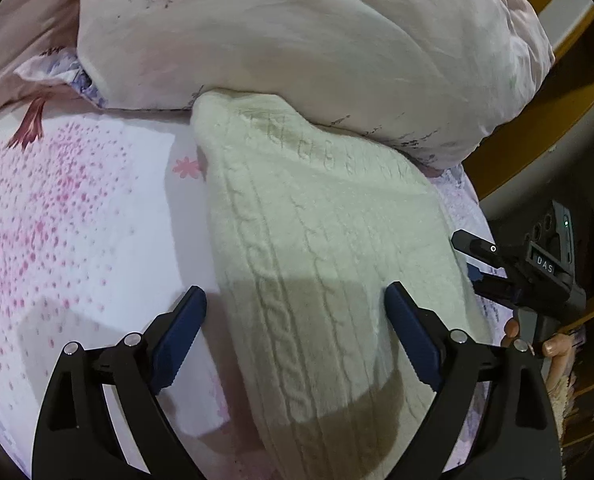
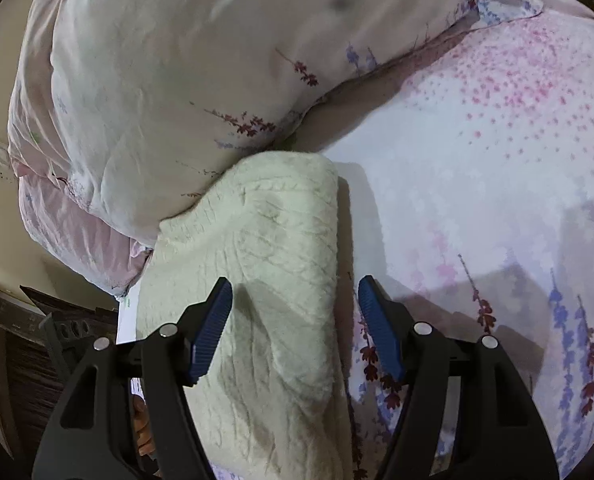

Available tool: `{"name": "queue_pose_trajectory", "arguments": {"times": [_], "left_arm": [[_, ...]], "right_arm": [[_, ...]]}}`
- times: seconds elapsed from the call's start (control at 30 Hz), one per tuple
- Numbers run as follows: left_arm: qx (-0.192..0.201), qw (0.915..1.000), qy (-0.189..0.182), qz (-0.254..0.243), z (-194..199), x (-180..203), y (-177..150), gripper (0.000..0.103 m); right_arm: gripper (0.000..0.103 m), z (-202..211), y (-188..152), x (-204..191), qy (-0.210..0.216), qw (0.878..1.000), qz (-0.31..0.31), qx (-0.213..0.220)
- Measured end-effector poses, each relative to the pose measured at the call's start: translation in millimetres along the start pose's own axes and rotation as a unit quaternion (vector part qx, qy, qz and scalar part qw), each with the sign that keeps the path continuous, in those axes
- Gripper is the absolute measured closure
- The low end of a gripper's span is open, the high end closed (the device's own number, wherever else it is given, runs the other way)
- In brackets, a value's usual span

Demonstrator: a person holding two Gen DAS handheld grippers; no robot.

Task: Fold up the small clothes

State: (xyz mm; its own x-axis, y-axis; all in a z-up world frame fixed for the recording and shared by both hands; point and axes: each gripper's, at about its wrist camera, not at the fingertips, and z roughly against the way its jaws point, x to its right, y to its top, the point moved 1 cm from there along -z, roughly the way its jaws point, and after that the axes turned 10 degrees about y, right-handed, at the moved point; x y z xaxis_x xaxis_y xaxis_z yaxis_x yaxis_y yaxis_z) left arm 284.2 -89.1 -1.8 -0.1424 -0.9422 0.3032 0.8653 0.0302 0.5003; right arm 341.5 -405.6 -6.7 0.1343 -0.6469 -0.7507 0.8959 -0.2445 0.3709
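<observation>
My left gripper (image 1: 295,334) and right gripper (image 2: 295,330) both gape wide, holding nothing, over the cream knit sweater (image 1: 317,240) on the bedsheet (image 1: 77,208), far end against the pillow (image 1: 297,40) (soft, floppy, probably light); I'd pinch its near edge.

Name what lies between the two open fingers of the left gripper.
In the left wrist view, the cream cable-knit garment lies between the fingers of the left gripper, on the floral bedsheet.

We lose the cream knit garment (image 1: 317,248) where its far end slips under the quilt (image 1: 297,40), and its near end runs off the frame bottom. In the right wrist view the quilt's print is smeared, and the hand (image 2: 143,428) mostly hides behind the tongs.
</observation>
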Motion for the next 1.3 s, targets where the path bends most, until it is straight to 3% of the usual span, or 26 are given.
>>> {"name": "queue_pose_trajectory", "arguments": {"times": [0.4,0.57,0.67,0.73,0.83,0.93,1.1,1.3], "left_arm": [[0.006,1.0000,-0.002,-0.008,-13.7,7.5,8.8,0.007],[0.010,0.9995,-0.027,0.009,-16.3,4.0,15.5,0.007],[0.000,0.9969,-0.068,0.040,-19.5,-1.7,17.7,0.013],[-0.006,0.9952,-0.082,0.054,-22.2,-4.8,18.3,0.027],[-0.003,0.9922,-0.100,0.074,-20.5,-11.6,17.4,0.050],[0.001,0.9887,-0.125,0.082,-12.8,-15.5,16.0,0.060],[0.018,0.9887,-0.138,0.056,18.5,-15.2,10.8,0.062],[0.045,0.9927,-0.108,0.027,73.3,-46.3,1.3,0.062]], "right_arm": [[0.038,-20.2,-5.0,-12.3,0.030,0.999,0.030,-0.024],[0.039,-28.9,-7.6,-17.8,0.041,0.998,0.044,-0.035],[0.044,-31.7,-8.9,-17.1,0.047,0.997,0.046,-0.040],[0.057,-33.7,-9.8,-16.0,0.051,0.997,0.044,-0.046],[0.066,-32.9,-11.8,-12.6,0.076,0.996,0.026,-0.043],[0.070,-25.9,-15.3,-18.9,0.092,0.995,0.023,-0.031],[0.073,-14.0,-29.1,-48.5,0.113,0.992,0.055,-0.019],[0.073,-27.4,-54.8,-103.2,0.120,0.985,0.118,-0.031]]}}
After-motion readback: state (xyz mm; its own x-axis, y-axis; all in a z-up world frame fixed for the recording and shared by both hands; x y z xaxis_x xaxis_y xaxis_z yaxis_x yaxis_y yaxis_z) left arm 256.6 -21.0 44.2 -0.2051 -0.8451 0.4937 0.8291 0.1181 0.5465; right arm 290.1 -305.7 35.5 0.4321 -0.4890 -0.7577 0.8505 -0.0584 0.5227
